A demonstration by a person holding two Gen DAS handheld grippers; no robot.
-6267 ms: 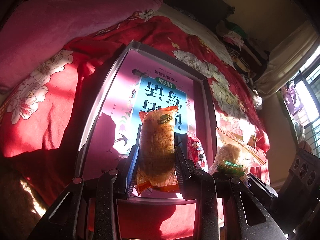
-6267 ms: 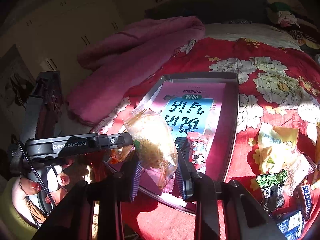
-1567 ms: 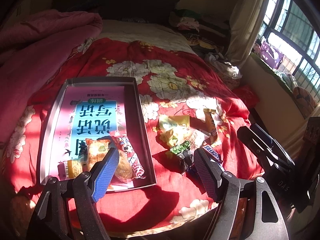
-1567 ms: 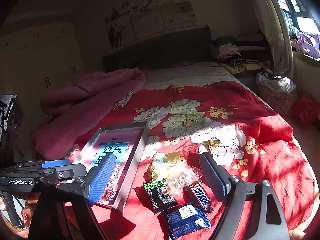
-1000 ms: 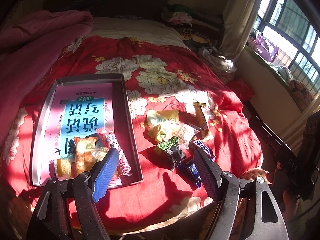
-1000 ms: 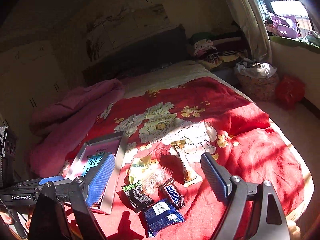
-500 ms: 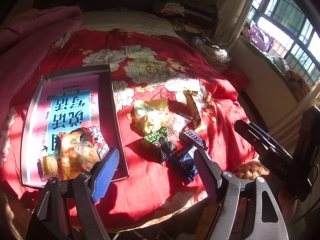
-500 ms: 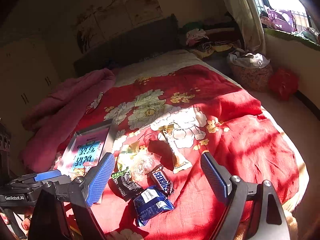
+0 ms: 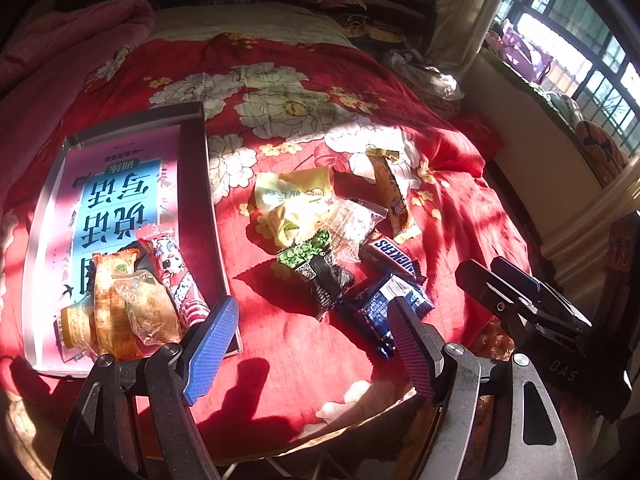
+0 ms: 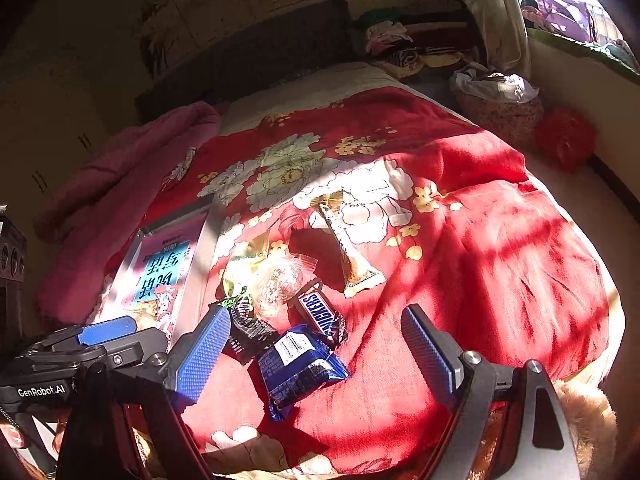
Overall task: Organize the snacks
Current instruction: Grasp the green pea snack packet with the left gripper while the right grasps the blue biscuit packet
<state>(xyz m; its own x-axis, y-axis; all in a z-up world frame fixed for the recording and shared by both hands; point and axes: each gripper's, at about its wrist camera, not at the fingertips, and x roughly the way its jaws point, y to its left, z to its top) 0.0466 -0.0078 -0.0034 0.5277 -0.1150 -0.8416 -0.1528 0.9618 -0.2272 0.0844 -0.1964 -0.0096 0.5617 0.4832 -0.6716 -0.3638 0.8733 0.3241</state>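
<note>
Two claws hang open and empty above a red floral bed. The left claw (image 9: 312, 344) points at the quilt between a grey tray (image 9: 192, 152) and the loose snacks; the right claw (image 10: 316, 352) frames a blue packet (image 10: 296, 364). Four snacks already lie in the tray's near end. Just right of it, a heap – yellow bag (image 9: 292, 200), clear wrapper (image 9: 352, 224), black-green packet (image 9: 320, 272), Snickers (image 9: 394, 258), blue packet. An orange bar (image 9: 390, 196) lies beside them. Risks, as I judge them: overlapping wrappers mean a closing claw may pinch two at once – or slip off slick foil. The soft quilt may bunch into the jaws.
</note>
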